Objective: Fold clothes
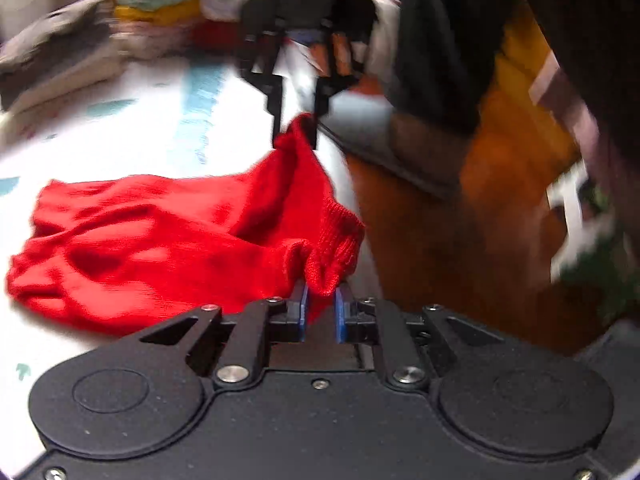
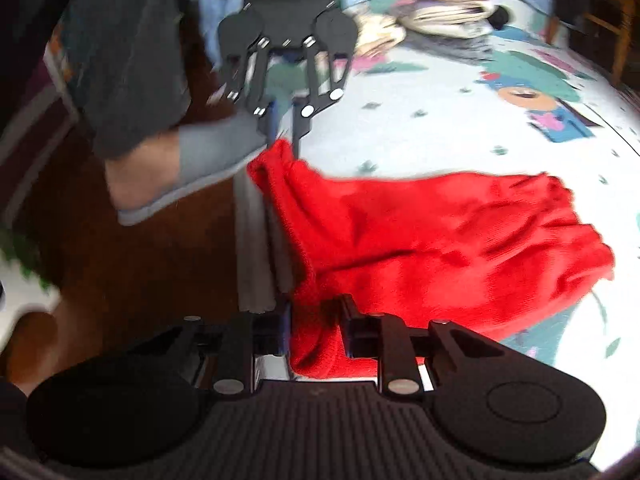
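A red knitted garment [image 1: 160,236] lies spread on a white patterned sheet [image 1: 132,140]; it also shows in the right wrist view [image 2: 440,240]. My left gripper [image 1: 320,300] is shut on one ribbed corner of the garment at the sheet's edge. My right gripper [image 1: 296,128] faces it and is shut on the other corner, lifted a little. In the right wrist view my right gripper [image 2: 316,328] pinches red cloth, and the left gripper [image 2: 284,136] holds the far corner.
A pile of mixed clothes [image 1: 152,12] lies at the far end of the sheet. A person's leg and grey slipper [image 2: 188,164] stand on the brown wooden floor [image 1: 440,240] beside the sheet's edge. More clothes [image 2: 440,12] lie on the sheet.
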Available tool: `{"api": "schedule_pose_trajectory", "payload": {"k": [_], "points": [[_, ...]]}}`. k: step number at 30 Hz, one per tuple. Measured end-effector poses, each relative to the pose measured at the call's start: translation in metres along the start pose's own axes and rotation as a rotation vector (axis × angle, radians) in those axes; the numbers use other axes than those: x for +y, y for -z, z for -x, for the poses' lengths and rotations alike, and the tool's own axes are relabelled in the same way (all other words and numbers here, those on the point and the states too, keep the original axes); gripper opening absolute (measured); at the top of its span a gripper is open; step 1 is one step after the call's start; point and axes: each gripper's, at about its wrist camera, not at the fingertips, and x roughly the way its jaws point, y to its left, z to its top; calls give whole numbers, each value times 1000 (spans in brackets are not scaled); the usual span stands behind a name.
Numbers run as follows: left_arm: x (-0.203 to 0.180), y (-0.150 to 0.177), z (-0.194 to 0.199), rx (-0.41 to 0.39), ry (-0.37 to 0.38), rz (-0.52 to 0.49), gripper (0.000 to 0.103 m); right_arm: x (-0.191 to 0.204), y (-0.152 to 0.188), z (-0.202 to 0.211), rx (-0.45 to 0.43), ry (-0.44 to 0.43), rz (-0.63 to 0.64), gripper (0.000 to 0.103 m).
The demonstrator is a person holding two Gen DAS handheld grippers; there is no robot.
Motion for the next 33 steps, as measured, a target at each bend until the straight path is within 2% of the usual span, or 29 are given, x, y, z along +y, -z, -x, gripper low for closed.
{"api": "schedule_pose_trajectory", "payload": {"k": [6, 9, 11, 13, 14, 16, 17, 18, 19, 22, 23, 24, 25, 26, 29, 33], "points": [[95, -7, 47, -195, -90, 268, 11, -77, -29, 38, -156, 100, -149, 16], [137, -2, 54, -252, -140, 373, 11, -123, -37, 38, -188, 128, -224, 8], [158, 3, 53, -280, -157, 441, 11, -149, -38, 30, -183, 167, -281, 8], [170, 6, 49, -284, -168, 475, 11, -170, -32, 34, -229, 148, -408, 8], [173, 9, 47, -284, -171, 491, 11, -169, -26, 38, -254, 125, -439, 14], [173, 13, 46, -291, -166, 507, 11, -154, -14, 46, -291, 84, -462, 41], [173, 14, 48, -291, -165, 500, 11, -143, -7, 46, -303, 79, -484, 75], [171, 17, 51, -299, -163, 504, 11, -133, 2, 46, -315, 77, -513, 95], [170, 20, 55, -306, -162, 508, 11, -126, 12, 43, -324, 73, -565, 96], [165, 27, 58, -316, -165, 520, 11, -112, 43, 9, -280, 15, -788, 94], [162, 28, 57, -314, -168, 520, 11, -107, 48, 0, -301, -20, -814, 85], [158, 26, 54, -312, -167, 521, 11, -101, 52, -8, -331, -55, -829, 63], [156, 25, 52, -310, -165, 520, 11, -96, 53, -14, -347, -70, -827, 48], [154, 24, 50, -307, -164, 519, 11, -93, 50, -16, -341, -56, -807, 23], [158, 20, 49, -303, -190, 515, 11, -91, 35, -10, -343, 13, -719, 16], [184, 17, 57, -325, -271, 551, 10, -113, 15, 17, -423, 144, -659, 15]]}}
